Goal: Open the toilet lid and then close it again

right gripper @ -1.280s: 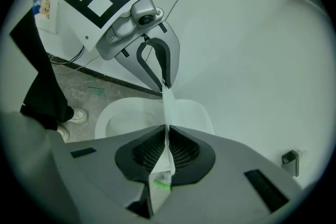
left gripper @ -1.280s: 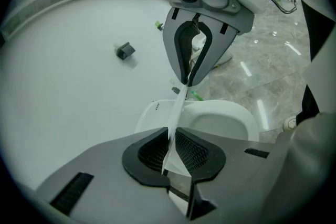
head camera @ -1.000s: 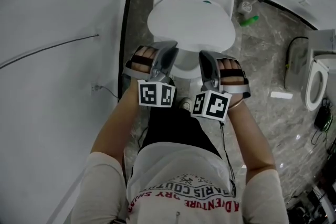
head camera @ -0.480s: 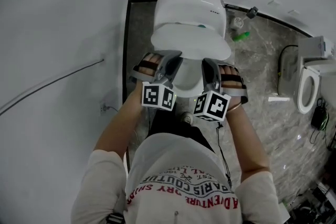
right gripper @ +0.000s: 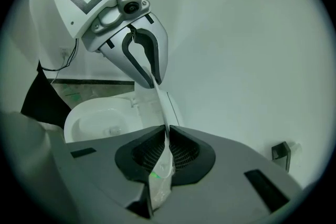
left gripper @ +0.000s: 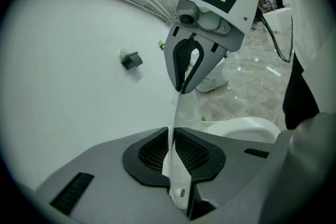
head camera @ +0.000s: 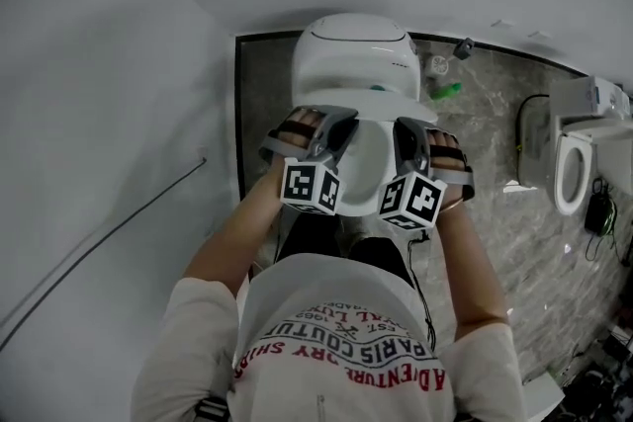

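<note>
The white toilet [head camera: 351, 49] stands against the far wall. Its lid [head camera: 368, 151] is raised steeply, underside toward me. My left gripper [head camera: 339, 121] is shut on the lid's left front edge and my right gripper [head camera: 406, 126] on its right front edge. In the left gripper view the thin lid edge [left gripper: 178, 113] runs between the pads of the left gripper [left gripper: 170, 145] up to the right gripper [left gripper: 185, 89] beyond. In the right gripper view the lid edge [right gripper: 161, 105] is pinched in the right gripper [right gripper: 165, 147], with the left gripper [right gripper: 152, 81] opposite and the open bowl [right gripper: 100, 120] below.
A second toilet [head camera: 572, 168] stands at the right. A green bottle [head camera: 445, 91] and a brush [head camera: 460, 47] sit on the marble floor [head camera: 495, 212] beside the toilet. A white wall with a cable [head camera: 119, 222] is close on the left. A small black fitting [left gripper: 131, 60] hangs on the wall.
Both grippers have risen and moved toward the wall with the lid, which swung from nearly flat over the bowl to steeply raised.
</note>
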Tool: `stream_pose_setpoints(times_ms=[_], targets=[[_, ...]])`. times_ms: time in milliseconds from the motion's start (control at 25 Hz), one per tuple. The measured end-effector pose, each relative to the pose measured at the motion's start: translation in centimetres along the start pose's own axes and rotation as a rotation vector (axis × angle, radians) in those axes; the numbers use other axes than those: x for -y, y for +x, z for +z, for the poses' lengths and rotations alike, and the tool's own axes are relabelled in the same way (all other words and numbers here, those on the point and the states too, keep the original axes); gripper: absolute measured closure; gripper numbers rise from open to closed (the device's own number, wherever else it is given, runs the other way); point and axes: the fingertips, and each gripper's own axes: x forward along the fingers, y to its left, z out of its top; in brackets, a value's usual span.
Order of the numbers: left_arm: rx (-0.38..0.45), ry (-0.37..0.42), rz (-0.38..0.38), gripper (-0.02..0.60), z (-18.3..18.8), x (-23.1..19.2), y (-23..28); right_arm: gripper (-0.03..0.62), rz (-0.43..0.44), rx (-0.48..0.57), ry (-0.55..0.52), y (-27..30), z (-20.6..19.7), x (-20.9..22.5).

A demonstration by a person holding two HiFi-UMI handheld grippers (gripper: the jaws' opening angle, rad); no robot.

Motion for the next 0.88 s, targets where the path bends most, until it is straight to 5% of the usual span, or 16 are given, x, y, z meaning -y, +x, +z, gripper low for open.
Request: stream_pose_setpoints(times_ms=[320, 880], targets=[[0.032, -0.017, 0.006, 0.532, -0.8, -4.6, 2.6, 0.563, -0.013, 0.006, 0.020, 2.9, 0.8, 4.7], [-0.034, -0.072, -0.021, 0.525, -2.5, -10.3, 8.0, 0.563, 0.015, 0.083, -0.010, 8.3, 0.8, 10.7]])
